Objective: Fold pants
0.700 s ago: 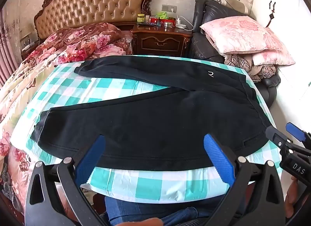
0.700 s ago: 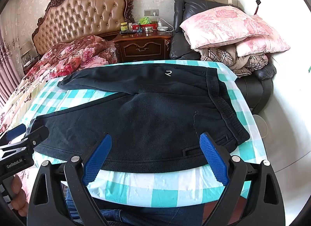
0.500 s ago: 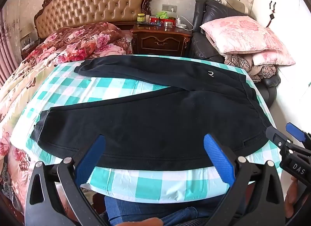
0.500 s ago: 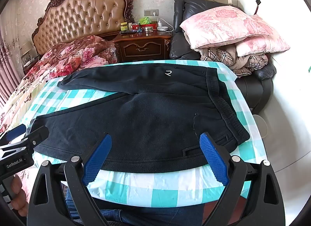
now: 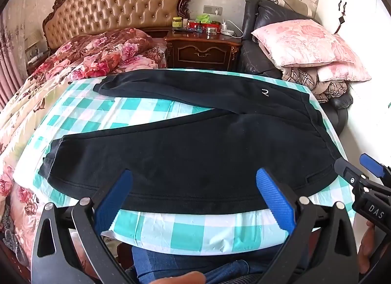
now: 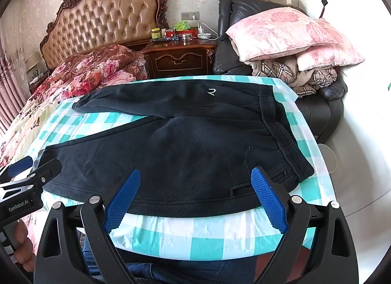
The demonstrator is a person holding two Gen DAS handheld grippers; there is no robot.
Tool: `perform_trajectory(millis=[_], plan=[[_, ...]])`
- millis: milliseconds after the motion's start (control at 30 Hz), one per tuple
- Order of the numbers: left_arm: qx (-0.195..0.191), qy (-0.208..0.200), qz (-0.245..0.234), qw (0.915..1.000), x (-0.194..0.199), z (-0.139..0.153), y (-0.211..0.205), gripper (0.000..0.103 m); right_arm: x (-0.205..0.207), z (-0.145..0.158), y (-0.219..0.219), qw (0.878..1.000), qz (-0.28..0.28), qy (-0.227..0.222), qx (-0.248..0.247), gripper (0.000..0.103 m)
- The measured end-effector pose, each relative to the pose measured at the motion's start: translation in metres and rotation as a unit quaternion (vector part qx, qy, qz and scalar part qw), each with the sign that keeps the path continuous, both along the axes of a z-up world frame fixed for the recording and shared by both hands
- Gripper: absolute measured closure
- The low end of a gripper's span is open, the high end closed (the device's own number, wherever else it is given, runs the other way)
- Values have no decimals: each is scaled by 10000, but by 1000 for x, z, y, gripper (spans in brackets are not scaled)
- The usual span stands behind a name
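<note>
While pants (image 5: 190, 152) lie flat on checked cloth (image 5: 171, 230) | both grippers' fingers spread, empty | nightstand (image 5: 202, 49) behind

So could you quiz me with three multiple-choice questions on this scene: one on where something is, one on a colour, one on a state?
1. Where do the pants lie?
A. on the checked sheet
B. on the armchair
C. on the nightstand

2. What colour are the pants?
A. red
B. black
C. white

3. How do the left gripper and right gripper stand?
A. both open, holding nothing
B. both clamped on cloth
C. one open, one shut

Answers: 1 A, they are spread flat on the checks; 2 B, dark all over; 3 A, the blue pads stand wide apart.
</note>
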State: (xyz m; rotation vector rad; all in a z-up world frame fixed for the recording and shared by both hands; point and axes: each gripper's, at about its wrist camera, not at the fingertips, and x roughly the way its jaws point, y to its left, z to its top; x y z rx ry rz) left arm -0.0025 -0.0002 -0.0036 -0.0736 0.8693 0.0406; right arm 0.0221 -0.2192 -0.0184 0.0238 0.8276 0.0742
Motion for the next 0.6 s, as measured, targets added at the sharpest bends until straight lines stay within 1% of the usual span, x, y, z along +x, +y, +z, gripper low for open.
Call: perform_trajectory(millis=[600], plan=[[14, 8, -44, 10000, 1, 4, -3, 2, -1, -1, 1, 10000, 5, 1, 5, 14]])
